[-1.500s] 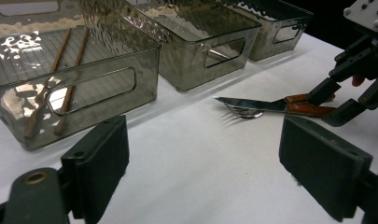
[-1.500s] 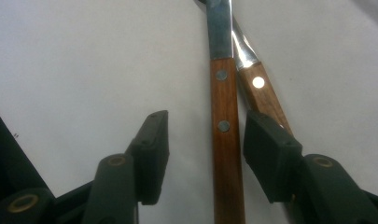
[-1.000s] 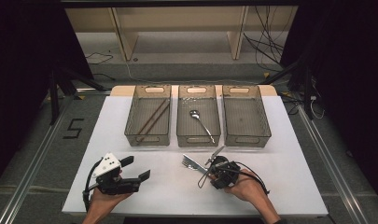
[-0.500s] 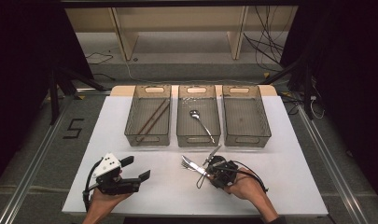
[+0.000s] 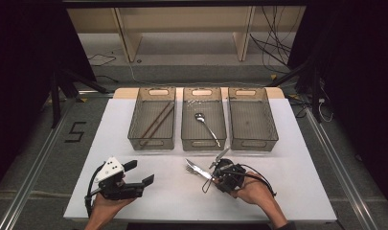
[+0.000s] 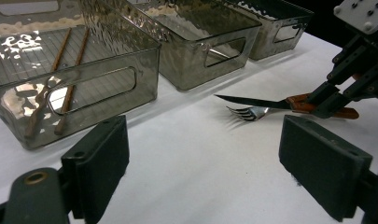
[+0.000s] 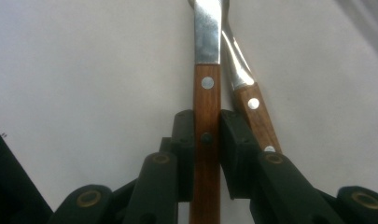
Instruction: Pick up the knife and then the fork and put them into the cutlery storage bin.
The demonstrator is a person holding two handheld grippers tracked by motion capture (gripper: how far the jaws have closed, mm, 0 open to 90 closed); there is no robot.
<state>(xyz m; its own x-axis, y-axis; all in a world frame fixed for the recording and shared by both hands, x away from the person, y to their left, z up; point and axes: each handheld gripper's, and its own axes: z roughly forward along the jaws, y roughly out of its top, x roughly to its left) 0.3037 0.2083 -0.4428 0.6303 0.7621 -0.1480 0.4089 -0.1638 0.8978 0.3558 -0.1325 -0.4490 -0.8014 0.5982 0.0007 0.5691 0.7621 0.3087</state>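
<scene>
From my station I look down on a white table (image 5: 287, 191) standing on a grey floor (image 5: 48, 158) with metal rails (image 5: 33, 167) running along both sides. A black "5" (image 5: 75, 132) is marked on the floor at the left. Beyond the table stands pale wooden shelving (image 5: 182, 24), with dark cables (image 5: 273, 43) trailing beneath it. Black curtains (image 5: 359, 72) close in left and right; light falls evenly from above.

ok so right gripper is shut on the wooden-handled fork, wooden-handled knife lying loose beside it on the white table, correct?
Swapped. In the right gripper view the right gripper is shut on the wooden-handled knife, pads pressing its handle. The wooden-handled fork is the one lying loose beside it on the white table. The left gripper view also shows the knife blade raised above the fork tines.
</scene>
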